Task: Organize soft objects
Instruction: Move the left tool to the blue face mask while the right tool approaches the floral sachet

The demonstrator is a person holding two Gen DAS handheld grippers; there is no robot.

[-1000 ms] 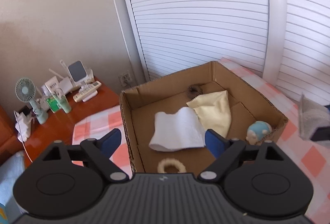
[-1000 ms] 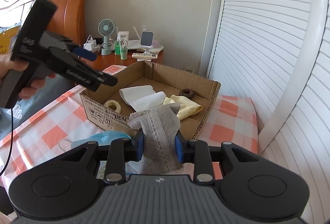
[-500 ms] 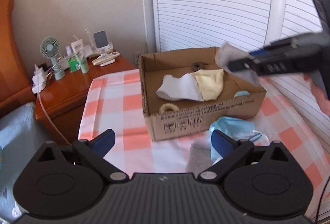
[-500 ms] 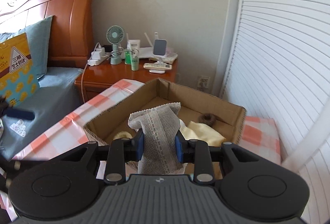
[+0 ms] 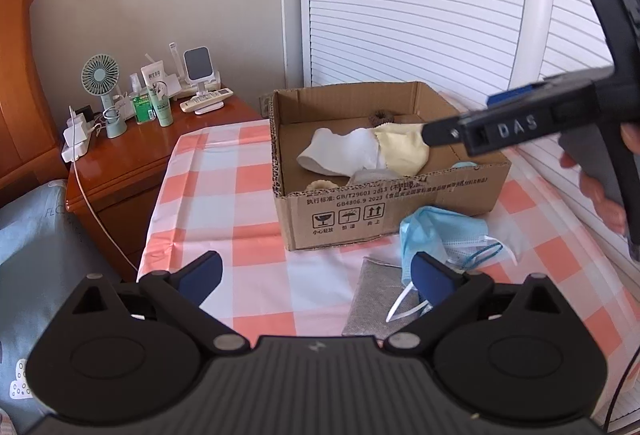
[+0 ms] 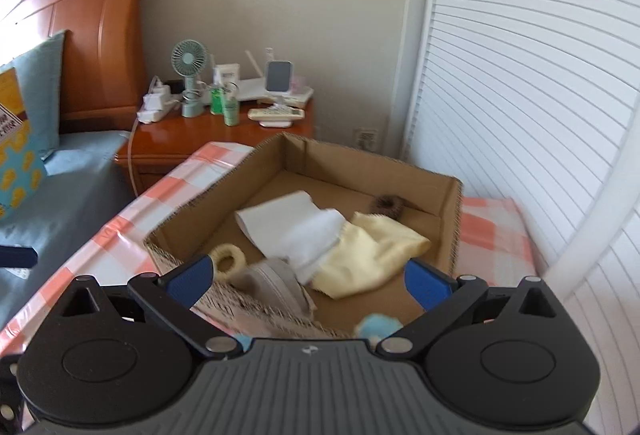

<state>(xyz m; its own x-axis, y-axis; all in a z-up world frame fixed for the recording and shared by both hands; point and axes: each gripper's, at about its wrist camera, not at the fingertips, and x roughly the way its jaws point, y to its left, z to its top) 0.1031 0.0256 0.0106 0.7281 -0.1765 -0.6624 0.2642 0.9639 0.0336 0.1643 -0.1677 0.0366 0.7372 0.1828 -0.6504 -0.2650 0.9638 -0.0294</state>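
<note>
A cardboard box stands on the checked tablecloth. Inside lie a white cloth, a yellow cloth, a brown scrunchie, a cream ring and a blue plush. My right gripper hovers over the box's near wall, its jaws opening; a grey cloth lies loose below them inside the box. My left gripper is open and holds nothing, above the table in front of the box. A blue face mask and another grey cloth lie by its right finger.
A wooden nightstand left of the table carries a small fan, bottles, a remote and a power strip with a white cable. A bed with a blue pillow lies further left. White louvred doors stand behind the box. A person's hand holds the right gripper.
My right gripper has opened and the grey cloth has dropped from it into the box. My left gripper has drawn back from over the box to the table in front.
</note>
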